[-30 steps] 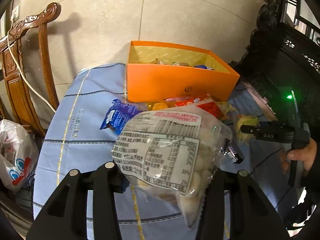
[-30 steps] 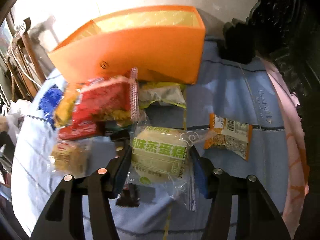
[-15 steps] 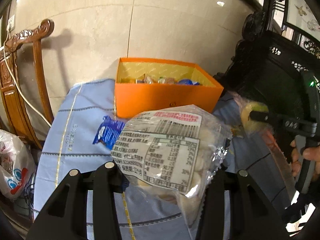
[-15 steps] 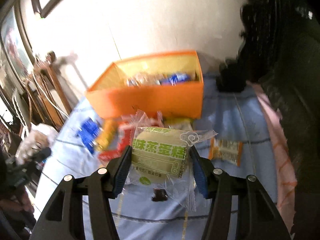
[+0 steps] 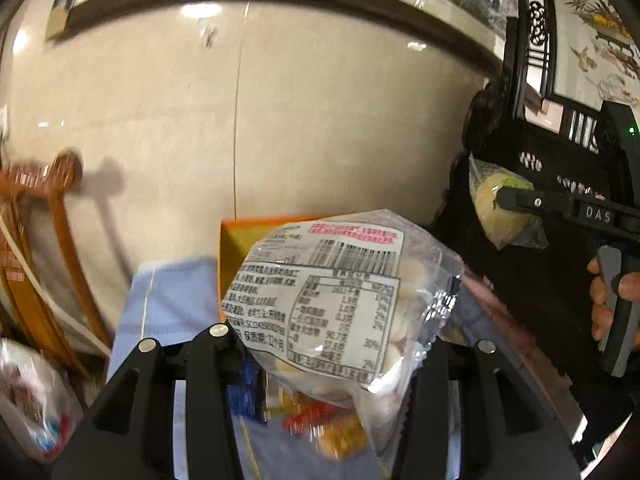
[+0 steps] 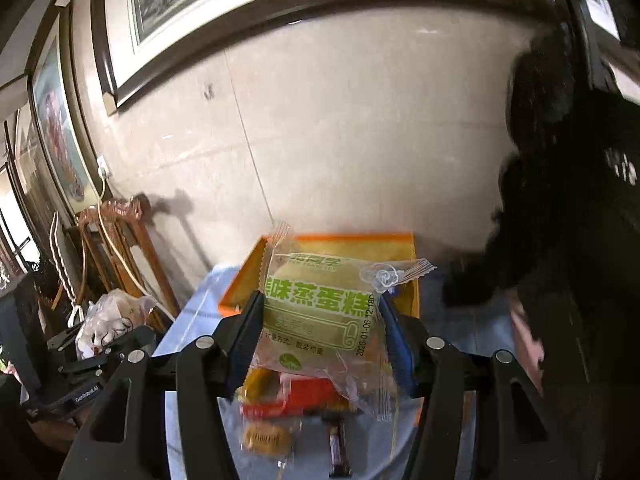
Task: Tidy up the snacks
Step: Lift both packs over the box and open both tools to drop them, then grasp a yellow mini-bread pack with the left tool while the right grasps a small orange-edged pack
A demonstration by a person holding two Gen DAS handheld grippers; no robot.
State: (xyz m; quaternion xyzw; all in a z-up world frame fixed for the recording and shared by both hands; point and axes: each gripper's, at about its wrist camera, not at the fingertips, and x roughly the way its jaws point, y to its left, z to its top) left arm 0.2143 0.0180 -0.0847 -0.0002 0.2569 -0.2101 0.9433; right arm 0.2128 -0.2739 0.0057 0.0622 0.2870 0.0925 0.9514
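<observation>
The left gripper [image 5: 320,344] has its fingers closed on a clear bag of pale round biscuits [image 5: 332,300], label side to the camera; the right gripper [image 6: 320,328] has its fingers closed on a green-labelled steamed cake packet [image 6: 320,312]; both packets hang in the air above the desk [image 5: 168,304], in front of the orange box [image 6: 400,240] that stands at the far side by the wall.

What could go wrong: both wrappers are slick film with loose contents, so I judge either could slide through the pads if tilted sharply; the biscuit bag sags below its fingers and could catch the box's near rim on the way in; the cake packet's crimped tail trails low too and might snag; with 2 grippers heading for 1 opening, they could knock together over the box.

Edges and room: the air above the box looks open up to the wall; dark carved furniture [image 6: 580,240] crowds the right side closely; a wooden chair [image 5: 48,240] and a plastic bag [image 6: 112,316] stand off the desk's left edge; loose snacks [image 6: 288,400] lie under the packets, so a low pass would sweep them about.
</observation>
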